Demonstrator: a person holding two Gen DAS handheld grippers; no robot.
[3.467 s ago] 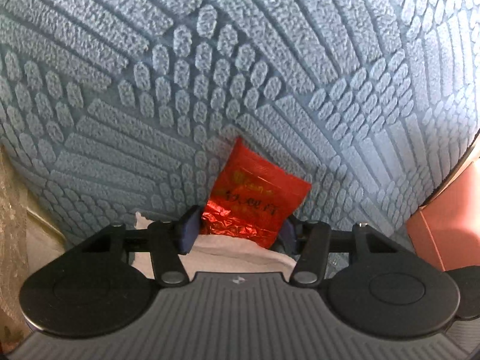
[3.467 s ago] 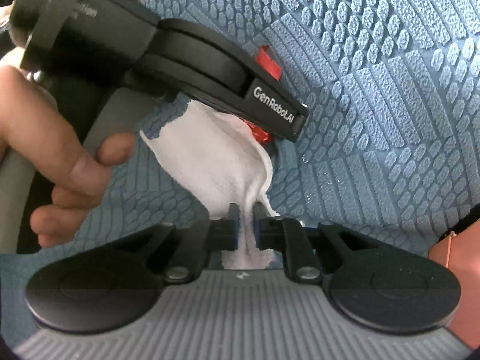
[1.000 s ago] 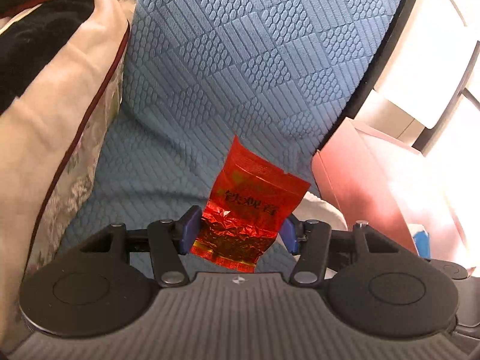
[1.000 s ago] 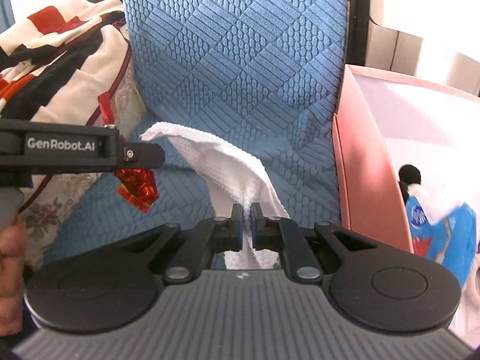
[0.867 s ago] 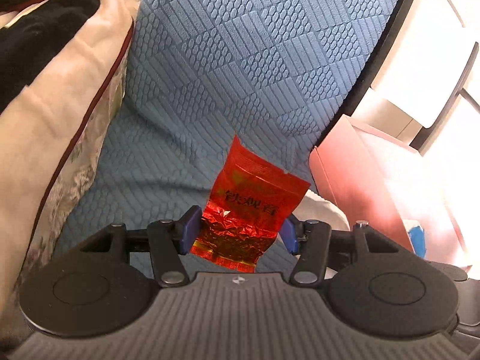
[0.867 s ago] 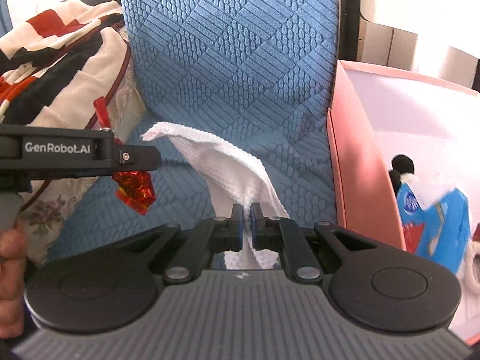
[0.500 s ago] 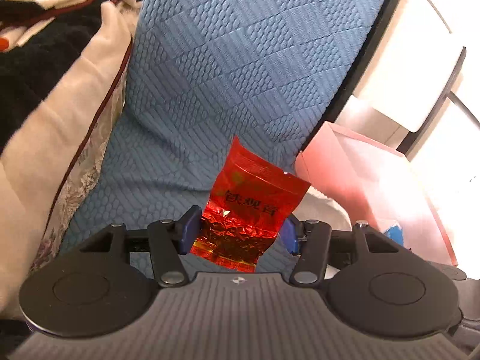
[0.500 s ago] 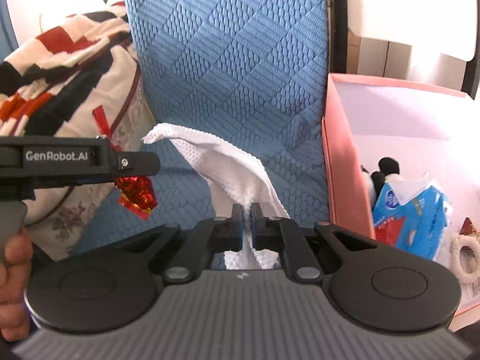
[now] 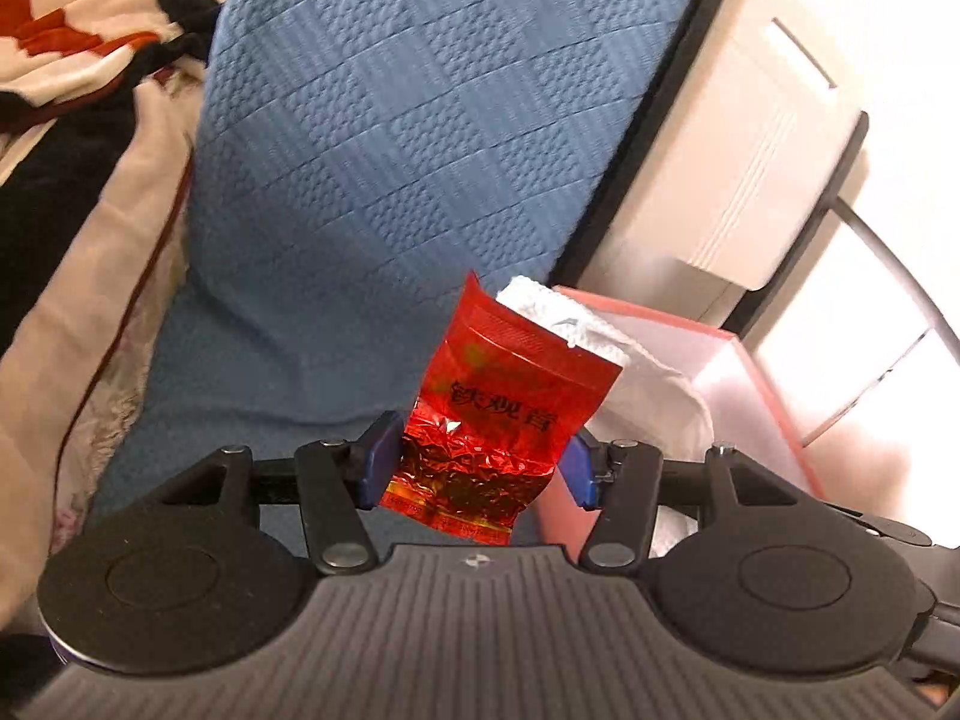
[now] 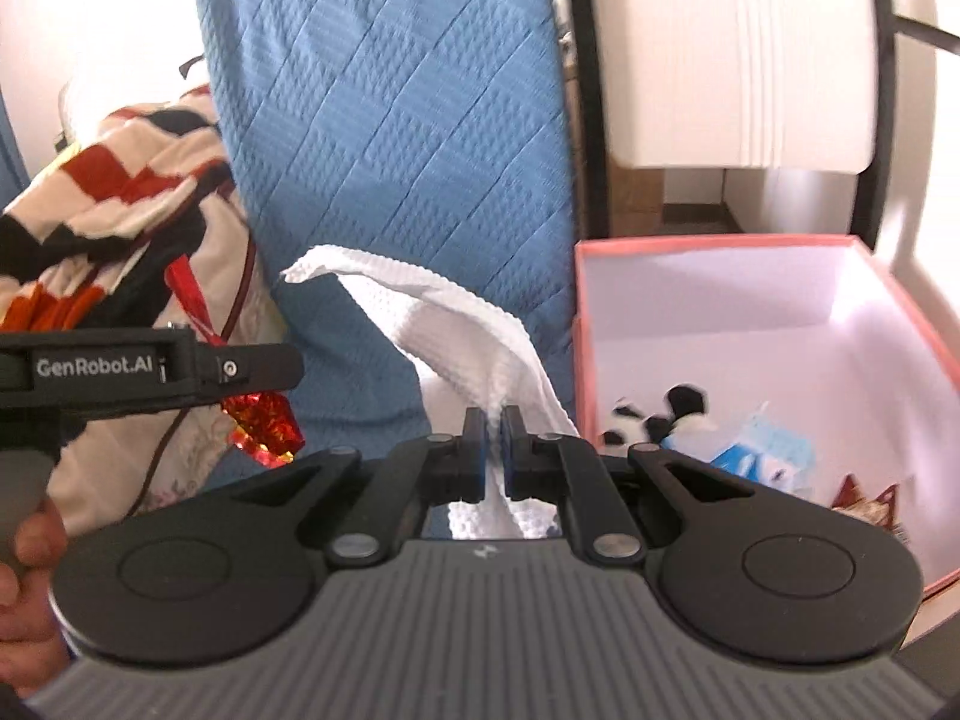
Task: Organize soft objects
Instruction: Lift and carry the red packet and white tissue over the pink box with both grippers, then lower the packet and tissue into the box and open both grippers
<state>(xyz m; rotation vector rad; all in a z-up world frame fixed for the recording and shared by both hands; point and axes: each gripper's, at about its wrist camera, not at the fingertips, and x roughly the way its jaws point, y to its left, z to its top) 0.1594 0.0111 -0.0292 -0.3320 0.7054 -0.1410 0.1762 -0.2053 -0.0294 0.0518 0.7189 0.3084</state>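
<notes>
My left gripper (image 9: 477, 465) is shut on a red foil tea packet (image 9: 504, 402) and holds it in the air over the blue textured cushion (image 9: 390, 138). The packet also shows in the right wrist view (image 10: 264, 420), under the left gripper's arm. My right gripper (image 10: 493, 450) is shut on a white waffle cloth (image 10: 456, 324) that hangs up and to the left of the jaws; the cloth also shows in the left wrist view (image 9: 630, 354). A pink box (image 10: 708, 246) stands open to the right.
Inside the pink box lie a black-and-white plush (image 10: 654, 414), a blue tissue pack (image 10: 762, 450) and a small red item (image 10: 864, 498). A red, black and cream blanket (image 10: 108, 210) lies to the left. A white cabinet (image 10: 738, 54) stands behind.
Both grippers have risen off the cushion with the packet and cloth and swung right. The pink box now shows much more of its inside in the right wrist view.
</notes>
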